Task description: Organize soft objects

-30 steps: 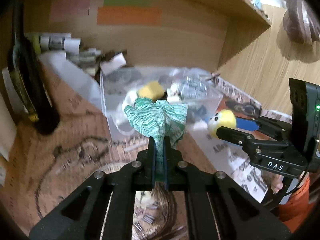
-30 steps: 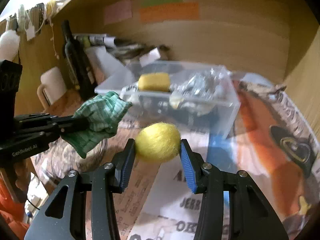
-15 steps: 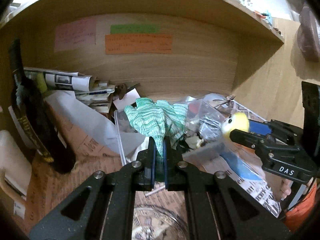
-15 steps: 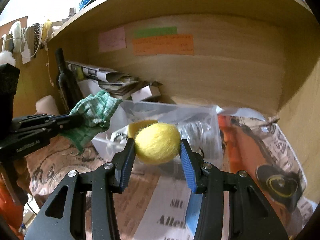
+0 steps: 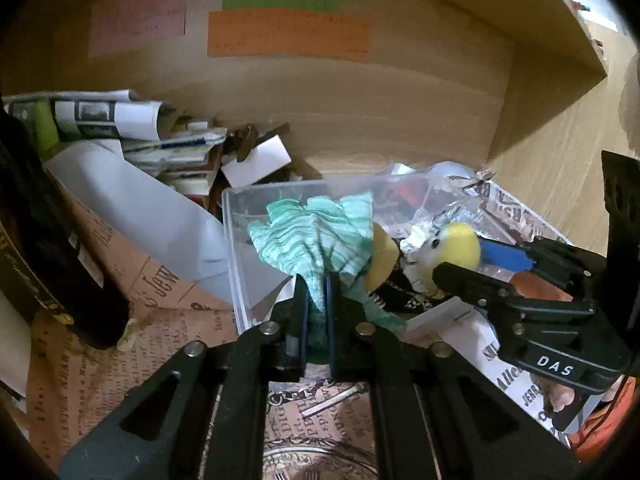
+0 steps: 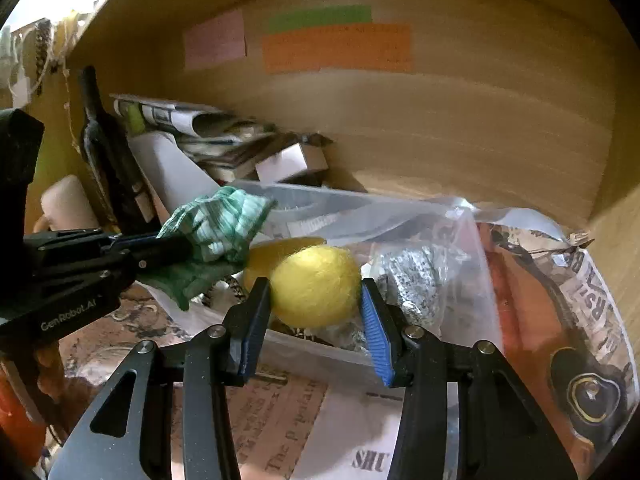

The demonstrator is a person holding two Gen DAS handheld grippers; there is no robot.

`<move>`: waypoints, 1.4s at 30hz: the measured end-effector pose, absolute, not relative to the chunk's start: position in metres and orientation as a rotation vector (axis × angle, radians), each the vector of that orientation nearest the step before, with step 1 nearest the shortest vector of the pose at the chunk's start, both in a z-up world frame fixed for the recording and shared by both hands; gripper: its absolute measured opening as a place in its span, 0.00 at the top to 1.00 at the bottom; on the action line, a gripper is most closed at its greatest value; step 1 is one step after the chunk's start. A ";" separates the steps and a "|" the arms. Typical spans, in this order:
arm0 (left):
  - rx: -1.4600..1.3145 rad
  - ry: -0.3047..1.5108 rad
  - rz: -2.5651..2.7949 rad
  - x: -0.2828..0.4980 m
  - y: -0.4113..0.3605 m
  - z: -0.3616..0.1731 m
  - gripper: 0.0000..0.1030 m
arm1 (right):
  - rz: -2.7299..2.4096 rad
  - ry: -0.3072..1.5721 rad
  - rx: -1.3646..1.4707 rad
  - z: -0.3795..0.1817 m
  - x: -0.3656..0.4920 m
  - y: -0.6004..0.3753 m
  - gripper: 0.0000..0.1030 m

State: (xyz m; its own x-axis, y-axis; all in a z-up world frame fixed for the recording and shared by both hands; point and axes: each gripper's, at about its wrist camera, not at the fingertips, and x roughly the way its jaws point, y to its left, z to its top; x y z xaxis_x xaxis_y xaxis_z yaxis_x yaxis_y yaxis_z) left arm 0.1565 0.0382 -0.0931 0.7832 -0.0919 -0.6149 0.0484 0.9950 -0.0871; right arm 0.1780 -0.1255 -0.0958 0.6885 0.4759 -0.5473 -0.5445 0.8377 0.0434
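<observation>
My left gripper [image 5: 316, 292] is shut on a green-and-white striped cloth [image 5: 316, 232] and holds it over the near left part of a clear plastic bin [image 5: 240, 240]. The cloth also shows in the right wrist view [image 6: 218, 224]. My right gripper [image 6: 316, 300] is shut on a fuzzy yellow ball [image 6: 316, 286], held above the bin's front wall [image 6: 320, 354]. The ball shows in the left wrist view [image 5: 460, 244]. A yellow sponge [image 5: 382, 258] lies in the bin, partly hidden by the cloth.
A dark bottle [image 5: 52, 248] stands at the left. Rolled newspapers [image 5: 104, 116] and a white sheet [image 5: 132, 208] are piled behind the bin. Crumpled foil and plastic bags [image 6: 416, 276] fill the bin's right side. Coloured notes [image 5: 288, 34] hang on the wooden back wall.
Both grippers have moved forward and down towards the bin. The cloth and the ball now hang over it, closer to each other. Both grips are unchanged.
</observation>
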 end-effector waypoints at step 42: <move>-0.063 0.260 -0.095 0.029 0.002 0.011 0.20 | 0.526 0.183 -0.031 0.005 0.069 -0.198 0.10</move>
